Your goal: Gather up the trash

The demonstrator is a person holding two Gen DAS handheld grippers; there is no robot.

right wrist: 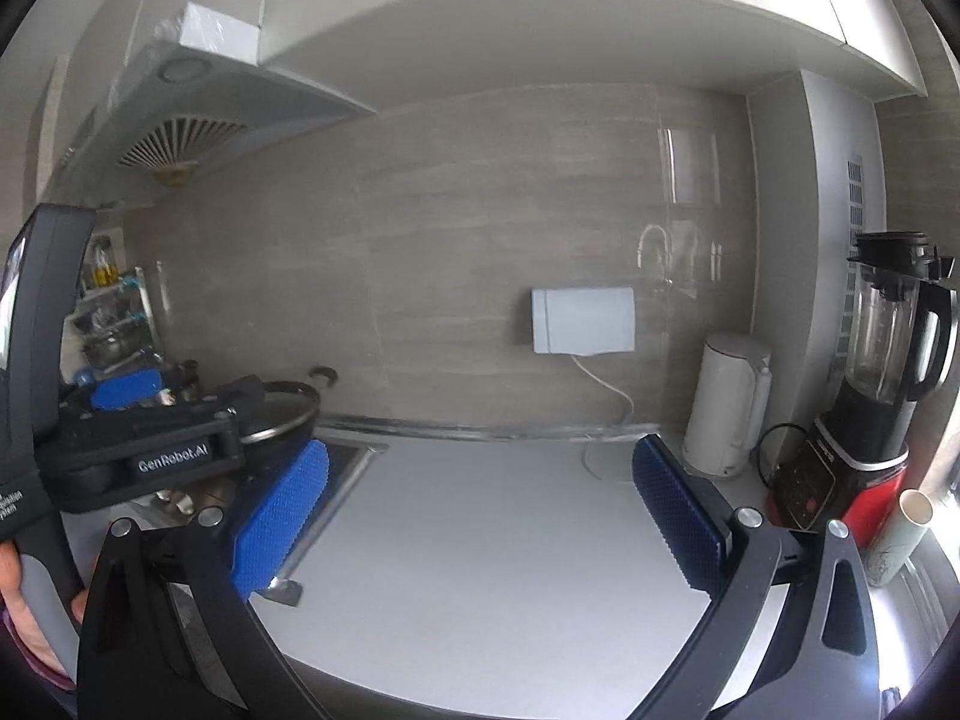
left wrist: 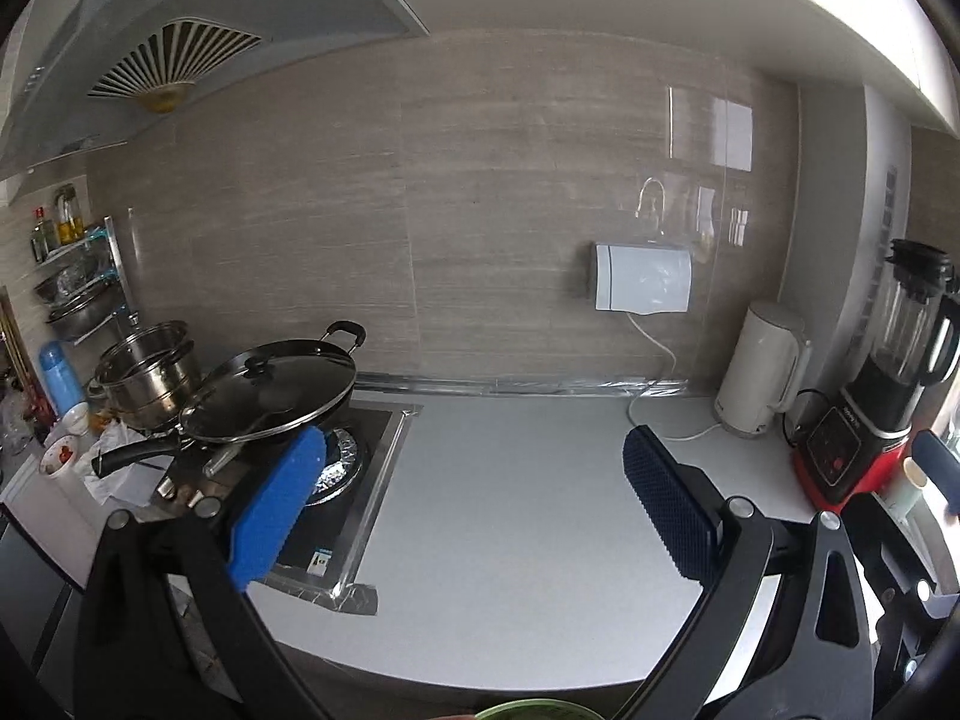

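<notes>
My left gripper [left wrist: 474, 444] is open and empty, held above the white counter [left wrist: 510, 510] next to the stove. My right gripper [right wrist: 480, 456] is open and empty too, above the same counter [right wrist: 480, 540]. The left gripper's body also shows at the left of the right wrist view [right wrist: 156, 456]. Crumpled white paper [left wrist: 117, 468] lies at the far left by the pots. A green rim [left wrist: 528, 709] shows at the bottom edge of the left wrist view, mostly cut off. A pale paper tube [right wrist: 903, 534] stands at the right by the blender.
A black wok with a glass lid [left wrist: 270, 390] and a steel pot [left wrist: 147, 372] sit on the stove [left wrist: 354, 480]. A white kettle [left wrist: 762, 372] and a red-based blender [left wrist: 882, 396] stand at the right. A range hood [left wrist: 180, 48] hangs above the stove. A dish rack [left wrist: 78, 288] is far left.
</notes>
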